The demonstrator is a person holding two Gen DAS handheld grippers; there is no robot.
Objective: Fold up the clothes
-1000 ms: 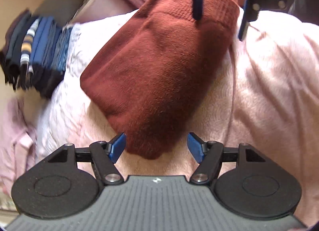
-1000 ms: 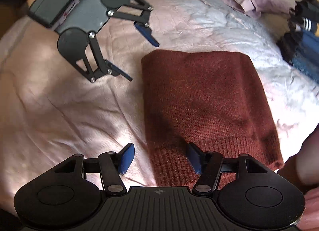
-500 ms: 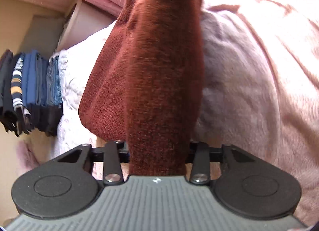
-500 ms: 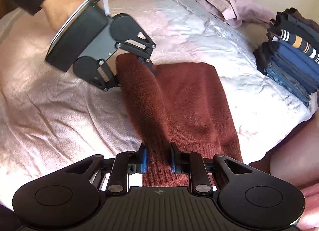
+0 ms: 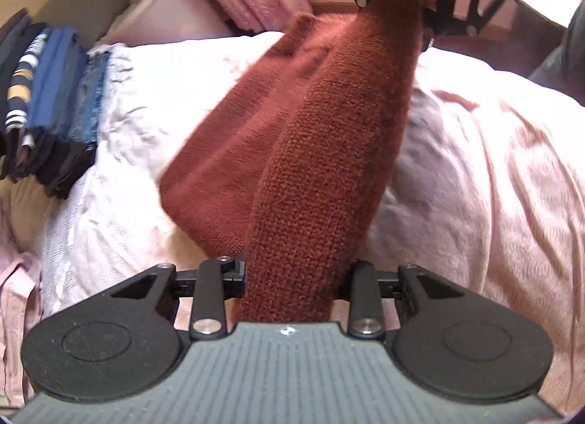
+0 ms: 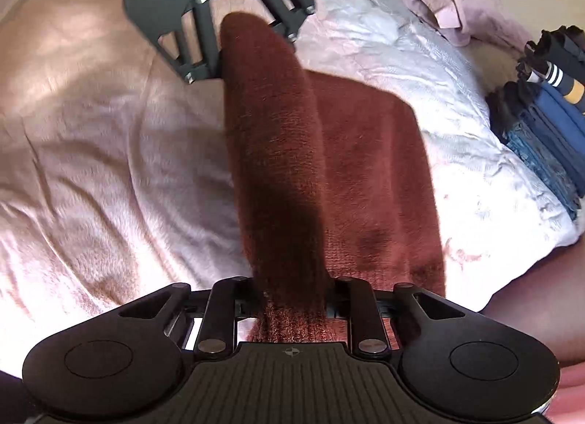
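Left wrist view: left gripper [image 5: 294,274] is clamped on one end of the rust-brown knitted sweater [image 5: 329,153], jaws closing further, knit bunched between them. Right gripper [image 6: 292,308] pinches the ribbed end of the same edge, jaws also closing on fabric. The held edge runs as a raised ridge straight from one gripper to the other; that's the long axis. Rest of the sweater [image 6: 376,168] lies flat on the pink bedspread [image 6: 91,153], off to the side toward the stack of folded dark blue clothes [image 6: 548,124]. My read: the fold goes across that axis, carrying the ridge over the flat half. Both ends need to travel level or the edge skews.
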